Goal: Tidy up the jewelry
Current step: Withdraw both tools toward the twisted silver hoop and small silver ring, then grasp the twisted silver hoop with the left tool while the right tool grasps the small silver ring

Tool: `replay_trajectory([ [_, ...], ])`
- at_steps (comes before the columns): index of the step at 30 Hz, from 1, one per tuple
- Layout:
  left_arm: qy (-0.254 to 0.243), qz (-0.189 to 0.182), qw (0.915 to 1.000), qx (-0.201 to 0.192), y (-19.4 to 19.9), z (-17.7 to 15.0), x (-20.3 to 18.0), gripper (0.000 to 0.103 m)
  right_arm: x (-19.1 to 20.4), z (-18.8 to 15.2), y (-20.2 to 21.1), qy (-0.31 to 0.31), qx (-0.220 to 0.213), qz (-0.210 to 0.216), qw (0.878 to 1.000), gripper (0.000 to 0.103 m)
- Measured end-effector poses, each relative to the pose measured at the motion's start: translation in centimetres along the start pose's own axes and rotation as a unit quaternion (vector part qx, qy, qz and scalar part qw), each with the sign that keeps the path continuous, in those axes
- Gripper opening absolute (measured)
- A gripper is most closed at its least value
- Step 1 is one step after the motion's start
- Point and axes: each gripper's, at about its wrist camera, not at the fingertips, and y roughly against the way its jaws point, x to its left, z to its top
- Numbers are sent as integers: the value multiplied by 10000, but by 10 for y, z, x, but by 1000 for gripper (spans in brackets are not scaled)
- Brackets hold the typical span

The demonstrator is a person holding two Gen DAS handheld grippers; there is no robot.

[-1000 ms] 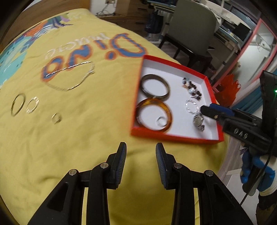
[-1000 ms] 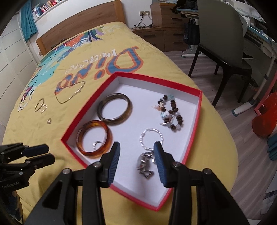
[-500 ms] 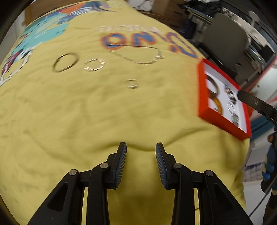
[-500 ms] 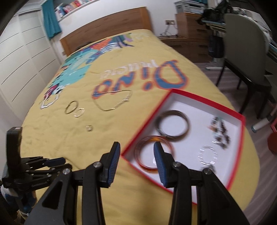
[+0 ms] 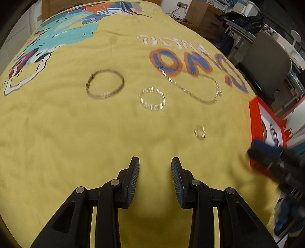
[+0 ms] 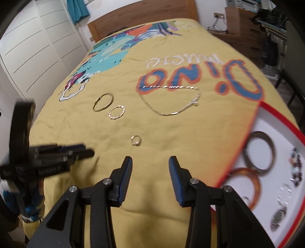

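Observation:
Loose jewelry lies on the yellow bedspread: a thin gold bangle (image 5: pixel 105 84) (image 6: pixel 103 105), a twisted hoop (image 5: pixel 152 98) (image 6: pixel 116 112), a small ring (image 5: pixel 199 132) (image 6: pixel 136 140) and a chain necklace (image 5: pixel 192 85) (image 6: pixel 171 104). The red box (image 5: pixel 254 122) (image 6: pixel 276 116) with a white floor holds two bangles (image 6: pixel 259 150), a bead bracelet (image 6: pixel 296 166) and a watch (image 6: pixel 278 218). My left gripper (image 5: pixel 154 162) hangs open over bare fabric, short of the ring. My right gripper (image 6: pixel 150 161) is open too, just below the ring, with the box to its right.
A wooden headboard (image 6: pixel 141 13) and white wardrobe doors (image 6: pixel 28 57) lie at the far end. A grey chair (image 5: pixel 266 63) and a desk stand beside the bed on the right. The bed edge runs close under both grippers.
Both grippers have swept left, away from the red box and toward the loose pieces. The box has slid to the right edge of both views. Neither pair of jaws has changed its gap.

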Motion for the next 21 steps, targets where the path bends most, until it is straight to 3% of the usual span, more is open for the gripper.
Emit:
replay_trajectory([
  [5,-45,-44,10000,28,-21,35,3,43,13,6,-37,29,186,111,9998,38],
  [14,-114,146,9998,124,-55,61,1,44,19,15,-75,85,333,100,9994,37],
  [21,-247,307,9992,65,-66,68,-5,42,19,19,-88,126,363,30,9993,17],
])
